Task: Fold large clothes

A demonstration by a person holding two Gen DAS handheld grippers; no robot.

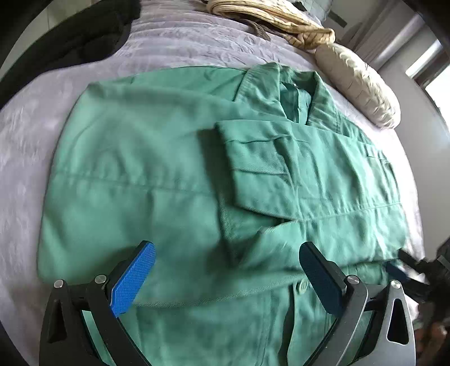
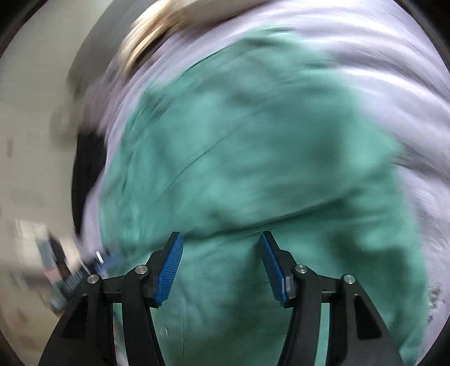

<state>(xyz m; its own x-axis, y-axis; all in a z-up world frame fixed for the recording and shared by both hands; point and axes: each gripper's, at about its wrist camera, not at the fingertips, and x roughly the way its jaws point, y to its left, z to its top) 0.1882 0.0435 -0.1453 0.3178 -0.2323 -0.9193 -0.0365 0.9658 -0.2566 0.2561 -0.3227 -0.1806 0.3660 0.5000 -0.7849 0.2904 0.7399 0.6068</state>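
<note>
A large green shirt (image 1: 157,169) lies flat on the pale lilac bedspread (image 1: 25,135), collar (image 1: 281,87) at the far end and both sleeves folded in over the body, one cuff (image 1: 253,157) on top. My left gripper (image 1: 227,253) is open and empty, just above the shirt's near hem. My right gripper (image 2: 220,239) is open and empty above the same shirt (image 2: 253,146); its view is blurred by motion. The right gripper also shows at the right edge of the left wrist view (image 1: 405,267).
A black garment (image 1: 70,39) lies at the far left of the bed. A cream knitted garment (image 1: 270,17) and a cream quilted piece (image 1: 362,84) lie at the far right. The bed edge and floor (image 2: 33,140) show left in the right wrist view.
</note>
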